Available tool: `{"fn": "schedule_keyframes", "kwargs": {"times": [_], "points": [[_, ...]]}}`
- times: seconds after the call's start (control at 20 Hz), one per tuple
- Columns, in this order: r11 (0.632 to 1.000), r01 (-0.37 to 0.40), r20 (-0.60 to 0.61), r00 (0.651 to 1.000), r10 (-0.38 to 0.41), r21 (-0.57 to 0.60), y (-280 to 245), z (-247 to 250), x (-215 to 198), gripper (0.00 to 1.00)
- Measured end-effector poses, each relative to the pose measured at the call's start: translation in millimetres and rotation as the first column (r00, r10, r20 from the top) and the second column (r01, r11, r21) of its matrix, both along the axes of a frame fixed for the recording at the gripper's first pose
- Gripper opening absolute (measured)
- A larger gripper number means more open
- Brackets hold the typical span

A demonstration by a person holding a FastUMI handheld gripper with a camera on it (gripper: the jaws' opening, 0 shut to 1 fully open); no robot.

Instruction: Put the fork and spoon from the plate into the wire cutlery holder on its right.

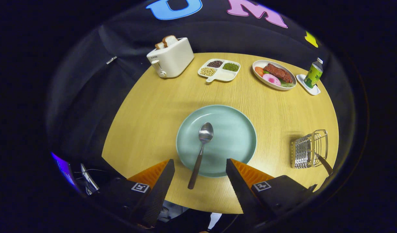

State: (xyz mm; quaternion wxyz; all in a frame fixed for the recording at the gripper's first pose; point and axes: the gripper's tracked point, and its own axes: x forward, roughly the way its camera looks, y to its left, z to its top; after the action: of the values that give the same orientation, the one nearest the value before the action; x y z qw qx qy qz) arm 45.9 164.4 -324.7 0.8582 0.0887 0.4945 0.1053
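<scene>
Round wooden table [146,123], booth. Item: spoon [201,149] on green plate [237,136]; light, stiff, slick metal. Your gripper [200,171] gapes wide, empty; take the dark handle. Wire holder [310,149] right.

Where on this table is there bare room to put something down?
Bare wood lies between the toaster and the green plate, and between that plate and the wire cutlery holder. The far edge is crowded: divided dish, food plate, bottle. The open tool straddles the spoon handle at the near edge.
</scene>
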Motion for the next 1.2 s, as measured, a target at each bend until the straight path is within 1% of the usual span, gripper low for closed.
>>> {"fn": "schedule_keyframes", "kwargs": {"times": [0.15, 0.35, 0.6, 0.7, 0.8, 0.95, 1.05, 1.1, 1.15, 1.2], "points": [[1.0, 0.015, -0.034, 0.999, -0.016, -0.026, 0.3, -22.4, 8.9, 1.0], [0.996, 0.007, -0.063, 0.998, -0.012, -0.083, -4.2, -48.5, 20.2, 1.0], [0.992, 0.037, -0.11, 0.993, -0.051, -0.124, -1.2, -70.5, 30.7, 1.0], [0.99, 0.026, -0.141, 0.989, -0.046, -0.141, -2.5, -79.6, 29.2, 1.0], [0.988, 0.01, -0.196, 0.98, -0.04, -0.152, -2.6, -88.2, 21.6, 1.0], [0.986, 0.01, -0.203, 0.978, -0.045, -0.168, -4.6, -91.3, 23.3, 0.99], [0.985, -0.008, -0.223, 0.974, -0.031, -0.17, -4.1, -95.6, 18.1, 0.92], [0.984, -0.025, -0.237, 0.971, -0.018, -0.178, -3.9, -98.2, 15.5, 0.79], [0.984, -0.026, -0.222, 0.975, -0.014, -0.176, -2.9, -96.3, 18.9, 0.71], [0.982, -0.039, -0.235, 0.972, -0.005, -0.185, -4.5, -98.1, 17.9, 0.66]]}}
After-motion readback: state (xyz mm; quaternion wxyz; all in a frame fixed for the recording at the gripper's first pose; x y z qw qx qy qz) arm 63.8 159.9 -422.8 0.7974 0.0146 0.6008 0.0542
